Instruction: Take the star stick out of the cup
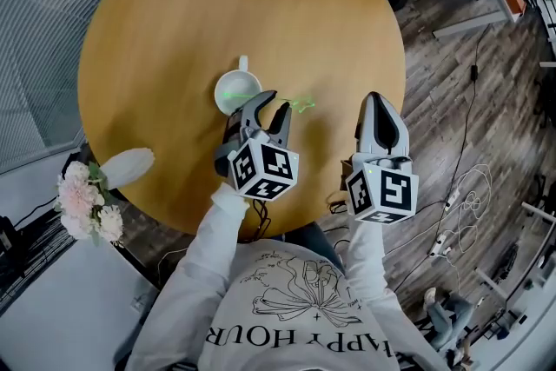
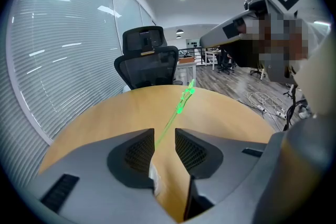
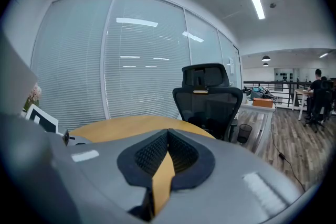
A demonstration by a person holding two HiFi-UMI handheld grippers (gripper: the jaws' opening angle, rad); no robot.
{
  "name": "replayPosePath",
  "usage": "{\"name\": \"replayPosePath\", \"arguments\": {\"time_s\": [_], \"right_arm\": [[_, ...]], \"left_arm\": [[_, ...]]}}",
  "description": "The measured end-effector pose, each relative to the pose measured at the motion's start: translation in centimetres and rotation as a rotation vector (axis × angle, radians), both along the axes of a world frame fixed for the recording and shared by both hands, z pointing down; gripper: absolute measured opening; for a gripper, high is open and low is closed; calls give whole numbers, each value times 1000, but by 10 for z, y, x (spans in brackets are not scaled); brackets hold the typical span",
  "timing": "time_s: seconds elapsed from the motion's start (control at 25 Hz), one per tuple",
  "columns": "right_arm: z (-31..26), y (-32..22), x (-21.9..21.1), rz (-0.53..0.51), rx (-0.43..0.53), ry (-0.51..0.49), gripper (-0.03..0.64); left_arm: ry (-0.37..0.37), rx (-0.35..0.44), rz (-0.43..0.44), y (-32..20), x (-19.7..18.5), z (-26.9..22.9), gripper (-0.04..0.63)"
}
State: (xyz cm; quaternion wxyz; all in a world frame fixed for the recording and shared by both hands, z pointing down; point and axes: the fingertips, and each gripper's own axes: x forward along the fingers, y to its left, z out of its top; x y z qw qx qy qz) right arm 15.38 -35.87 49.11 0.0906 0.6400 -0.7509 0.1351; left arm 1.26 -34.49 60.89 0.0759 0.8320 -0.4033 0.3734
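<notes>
A white cup [image 1: 236, 91] stands on the round wooden table [image 1: 165, 13], just left of my left gripper [image 1: 275, 103]. The thin green star stick [image 1: 301, 106] is outside the cup, its star end to the right of the left fingertips. In the left gripper view the star stick [image 2: 177, 110] runs from the gap between the jaws out over the table. The left gripper [image 2: 165, 131] is open, and its pads do not press on the stick. My right gripper [image 1: 380, 102] hovers at the table's right edge. In its own view the right gripper [image 3: 168, 134] is shut and holds nothing.
Pink flowers [image 1: 85, 201] in a white vase [image 1: 130, 165] sit at the table's near left edge. A black office chair [image 2: 148, 60] stands beyond the far side of the table. Cables [image 1: 460, 202] lie on the wooden floor to the right.
</notes>
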Motion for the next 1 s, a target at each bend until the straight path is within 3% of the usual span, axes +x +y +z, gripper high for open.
{"name": "replayPosePath", "arguments": {"time_s": [0.6,1.0], "right_arm": [[1,0,1,2,-3,-3,11],[-11,0,-9,-19,23,-25,10]], "left_arm": [[-28,57,-21,-10,-5,-2,57],[-17,127,-117,-17,-26,-23,31]]}}
